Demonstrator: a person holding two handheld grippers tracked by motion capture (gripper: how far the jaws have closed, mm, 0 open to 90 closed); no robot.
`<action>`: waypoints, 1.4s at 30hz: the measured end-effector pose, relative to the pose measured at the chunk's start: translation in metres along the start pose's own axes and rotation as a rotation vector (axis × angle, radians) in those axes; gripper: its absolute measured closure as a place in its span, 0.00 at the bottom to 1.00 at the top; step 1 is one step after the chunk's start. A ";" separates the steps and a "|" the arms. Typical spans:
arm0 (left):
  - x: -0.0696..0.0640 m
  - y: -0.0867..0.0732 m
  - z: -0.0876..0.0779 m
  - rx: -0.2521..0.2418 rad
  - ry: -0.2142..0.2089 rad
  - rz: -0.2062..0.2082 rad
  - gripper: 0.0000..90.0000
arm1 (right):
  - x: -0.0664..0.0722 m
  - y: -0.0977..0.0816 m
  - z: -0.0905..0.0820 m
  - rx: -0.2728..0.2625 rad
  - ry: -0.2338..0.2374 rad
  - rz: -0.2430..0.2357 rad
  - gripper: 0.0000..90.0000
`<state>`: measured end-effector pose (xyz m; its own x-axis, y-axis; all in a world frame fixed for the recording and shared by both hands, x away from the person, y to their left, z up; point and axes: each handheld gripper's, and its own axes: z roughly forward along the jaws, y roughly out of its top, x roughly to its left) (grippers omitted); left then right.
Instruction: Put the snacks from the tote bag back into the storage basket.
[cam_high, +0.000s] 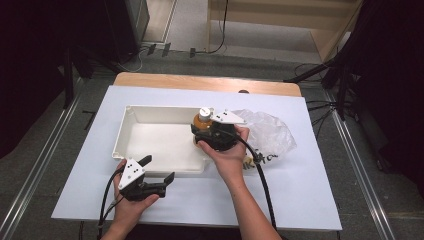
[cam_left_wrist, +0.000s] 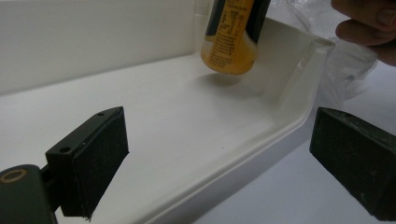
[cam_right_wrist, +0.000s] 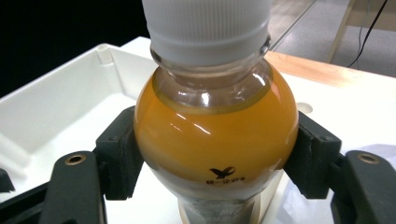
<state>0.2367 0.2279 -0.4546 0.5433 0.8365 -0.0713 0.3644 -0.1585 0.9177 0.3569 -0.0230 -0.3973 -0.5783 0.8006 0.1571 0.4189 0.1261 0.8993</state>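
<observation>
A small bottle of orange juice (cam_right_wrist: 215, 135) with a white cap (cam_high: 205, 112) hangs upright just above the floor of the white tray (cam_high: 150, 137), in its far right corner. My right gripper (cam_high: 212, 131) is shut on the bottle's shoulder, a black pad (cam_right_wrist: 122, 154) pressing each side. In the left gripper view the bottle's lower part (cam_left_wrist: 232, 37) floats a little above the tray floor (cam_left_wrist: 154, 107). My left gripper (cam_high: 159, 170) rests open by the tray's near rim, with the rim (cam_left_wrist: 261, 144) between its wide-apart pads (cam_left_wrist: 91, 161).
A crumpled clear plastic bag (cam_high: 267, 132) lies right of the tray, partly under my right hand. The tray stands on a white sheet (cam_high: 310, 195) over a wooden table (cam_high: 200, 82). Cables and stands crowd the floor beyond.
</observation>
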 end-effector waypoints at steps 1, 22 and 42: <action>0.000 0.000 0.000 0.000 0.001 0.000 0.05 | 0.000 -0.002 0.001 0.004 0.001 0.000 0.34; 0.001 0.000 -0.001 0.000 -0.004 0.002 0.06 | 0.001 -0.020 0.012 0.026 -0.010 -0.034 0.33; -0.001 0.000 0.001 0.001 -0.001 0.000 0.06 | -0.017 -0.017 -0.035 -0.065 0.021 -0.021 0.22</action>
<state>0.2368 0.2270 -0.4550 0.5438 0.8362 -0.0713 0.3647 -0.1590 0.9175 0.3356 -0.0593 -0.4008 -0.6012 0.7856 0.1459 0.3609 0.1040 0.9268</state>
